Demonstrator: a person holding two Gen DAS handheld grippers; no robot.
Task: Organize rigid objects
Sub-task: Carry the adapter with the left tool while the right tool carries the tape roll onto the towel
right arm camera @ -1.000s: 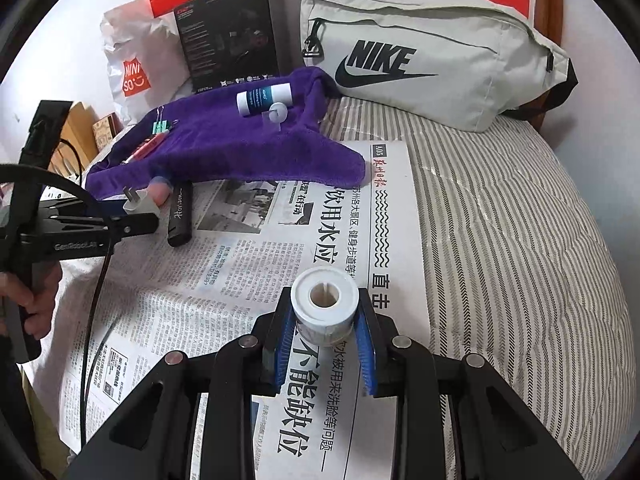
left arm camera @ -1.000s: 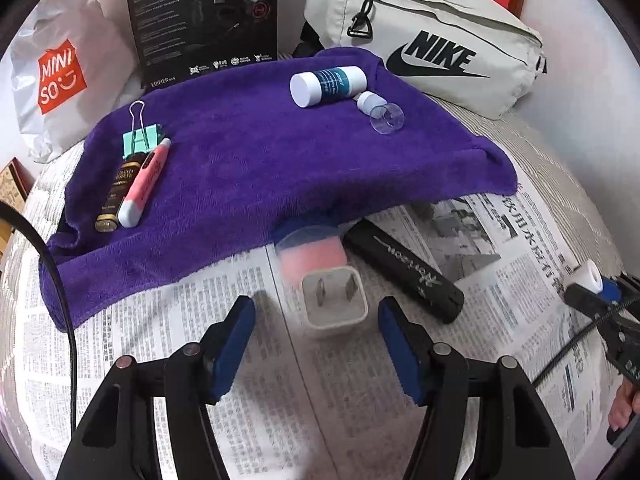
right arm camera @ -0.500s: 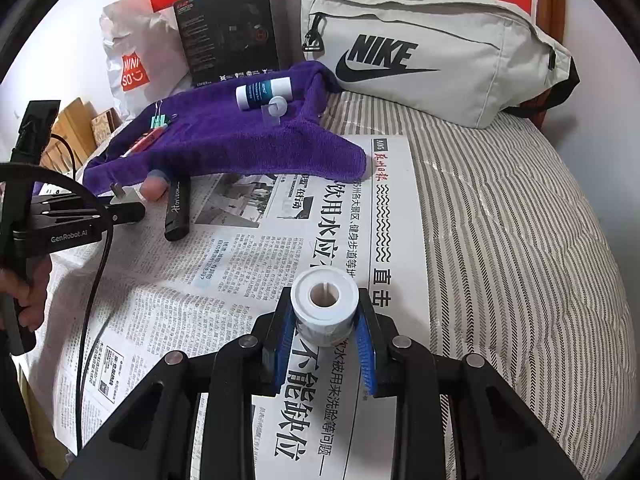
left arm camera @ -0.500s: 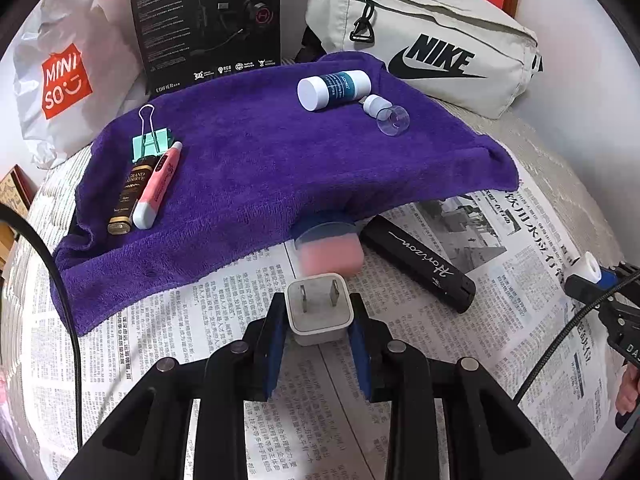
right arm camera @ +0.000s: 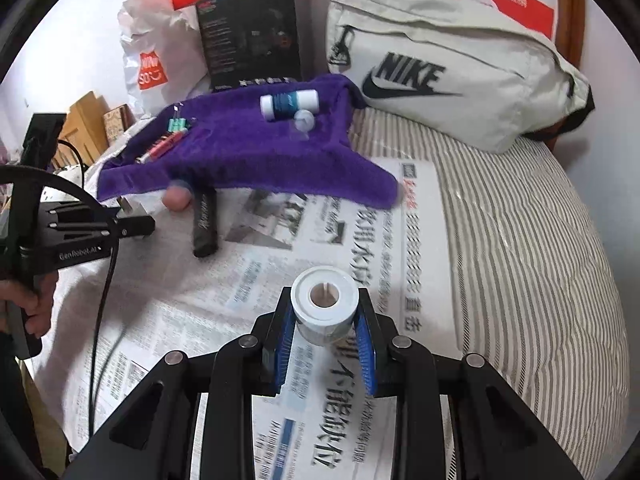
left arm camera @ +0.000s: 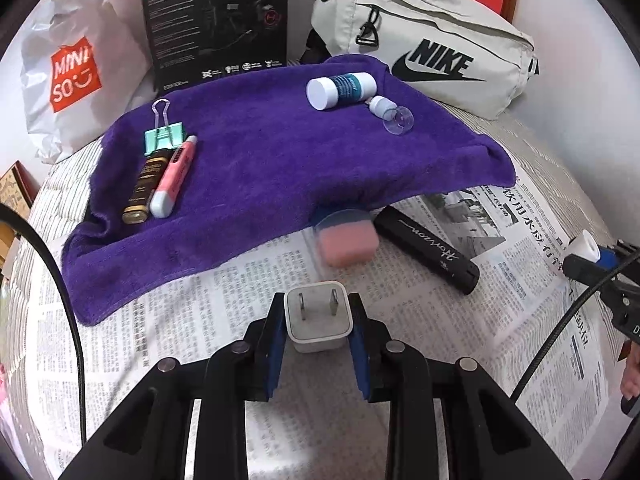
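Jaws of my left gripper (left arm camera: 317, 322) clamp the white plug adapter (left arm camera: 318, 317) above the newspaper (left arm camera: 208, 320), short of the purple towel (left arm camera: 272, 160). Jaws of my right gripper (right arm camera: 325, 330) clamp a white tape roll (right arm camera: 324, 305) over the same newspaper on the bed.

I read NIKE on the beige waist bag (left arm camera: 432, 40), MINISO on the white shopping bag (left arm camera: 74, 76), "Horizon" script on the black tube (left arm camera: 428, 250), "GenRobot.AI" on my left gripper (right arm camera: 132, 226); newspaper (right arm camera: 360, 240) has Chinese headlines, too blurred to read.
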